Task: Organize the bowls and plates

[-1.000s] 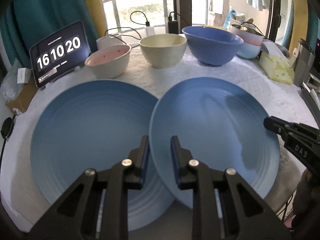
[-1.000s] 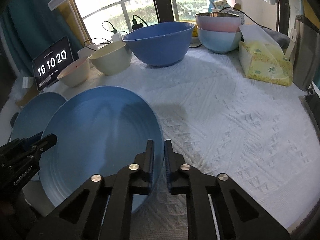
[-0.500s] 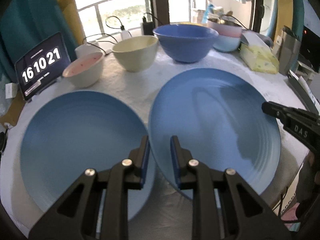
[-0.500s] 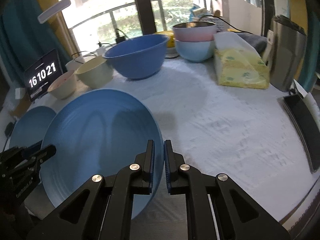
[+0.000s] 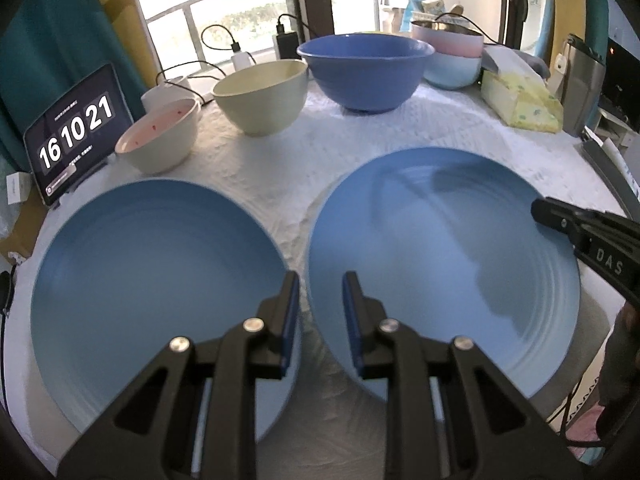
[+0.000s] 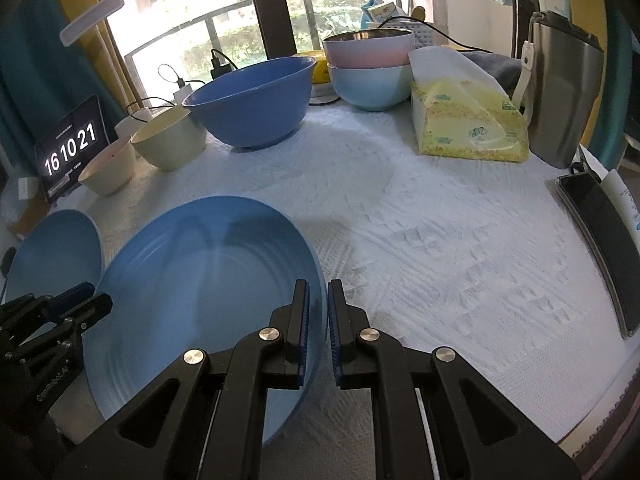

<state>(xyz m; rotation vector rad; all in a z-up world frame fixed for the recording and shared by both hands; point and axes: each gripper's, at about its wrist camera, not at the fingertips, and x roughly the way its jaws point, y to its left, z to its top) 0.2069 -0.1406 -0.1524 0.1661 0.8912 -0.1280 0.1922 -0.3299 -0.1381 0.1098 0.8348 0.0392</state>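
Two blue plates sit side by side on the white cloth (image 5: pixel 360 148), and the big blue bowl (image 5: pixel 366 72) at the back serves as the landmark here. The right plate (image 5: pixel 440 264) lies on the near side of that bowl, toward the table's front edge; the left plate (image 5: pixel 152 280) lies just beside it on the clock side, their rims close but not overlapping. The right gripper (image 6: pixel 318 324) is clamped on the near right rim of the right plate, its fingers pinched tight on the thin edge. The left gripper (image 5: pixel 320 316) straddles that plate's left rim, the edge running between its narrowly parted fingers; whether the pads press on it I cannot tell. Left of the big blue bowl stands a cream bowl (image 5: pixel 262 96), and further left a smaller bowl with a pink inside (image 5: pixel 160 140), both upright. To the right of the blue bowl, a pink bowl is nested in a pale blue bowl (image 6: pixel 370 80). A tablet clock (image 5: pixel 76 132) stands beyond the pink-lined bowl, and a tissue pack (image 6: pixel 468 124) lies to the right of the stacked pair.
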